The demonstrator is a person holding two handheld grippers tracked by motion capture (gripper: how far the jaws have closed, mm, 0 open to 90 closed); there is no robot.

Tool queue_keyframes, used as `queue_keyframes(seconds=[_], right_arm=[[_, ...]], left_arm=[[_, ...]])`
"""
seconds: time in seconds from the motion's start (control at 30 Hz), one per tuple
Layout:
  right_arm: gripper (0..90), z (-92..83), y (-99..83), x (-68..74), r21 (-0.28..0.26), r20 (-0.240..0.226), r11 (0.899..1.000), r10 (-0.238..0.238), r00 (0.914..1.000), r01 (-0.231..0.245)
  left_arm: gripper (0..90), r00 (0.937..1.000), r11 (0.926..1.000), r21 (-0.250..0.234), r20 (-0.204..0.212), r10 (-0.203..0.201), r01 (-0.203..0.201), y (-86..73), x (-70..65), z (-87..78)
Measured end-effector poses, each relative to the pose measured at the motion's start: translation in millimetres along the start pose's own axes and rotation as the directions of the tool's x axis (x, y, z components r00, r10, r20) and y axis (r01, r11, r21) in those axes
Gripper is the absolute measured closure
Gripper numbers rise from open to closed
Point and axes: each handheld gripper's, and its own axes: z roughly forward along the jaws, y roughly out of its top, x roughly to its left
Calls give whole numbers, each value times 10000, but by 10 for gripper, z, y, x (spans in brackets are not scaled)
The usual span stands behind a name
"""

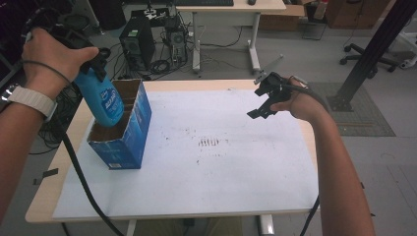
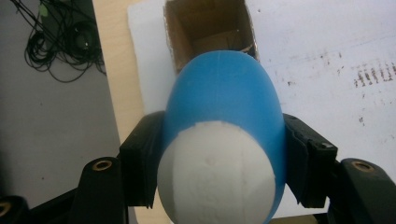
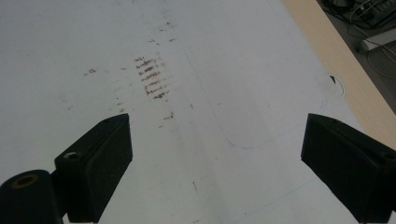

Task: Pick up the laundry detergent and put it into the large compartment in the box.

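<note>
Blue plastic, capped in white at the near end, is what we hold in the left tongs (image 2: 219, 163): the two black jaws are clamped on either flank of a bottle (image 1: 104, 101), just below its white end. In the high view the left tongs (image 1: 96, 61) stand above the left side of the surface (image 1: 162, 84), and the bottle hangs from them on a slant, its long axis running from the gripped end at upper left down toward lower right. Its free blue end points into the open top of a blue carton (image 1: 129, 132) and sits at the carton's mouth; we cannot tell whether it touches the cardboard inside. In the left gripper view the bottle (image 2: 224, 102) is seen end-on, so its length is foreshortened and its far end covers part of the carton (image 2: 205, 25) opening. The printed label is too small to read.

Our right tongs (image 1: 268, 101) hover over the right side of the surface, well apart from bottle and carton. In the right gripper view the right tongs (image 3: 215, 154) stand wide apart with nothing between them, above a white sheet (image 3: 70, 37) bearing faint brown smudges (image 3: 152, 79). The sheet's far edge is cut off.
</note>
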Motion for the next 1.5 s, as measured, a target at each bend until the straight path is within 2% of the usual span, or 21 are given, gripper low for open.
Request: queue_keyframes(seconds=[0.8,1.5], right_arm=[[92,23,-10,5,77,-36,10000,39,10000,-39],[92,45,-14,-7,112,-57,9999,58,10000,-58]], left_arm=[[379,9996,9992,286,-17,-294,294,-29,35,409],[379,9999,9994,334,-70,-117,119,-62,-65,786]])
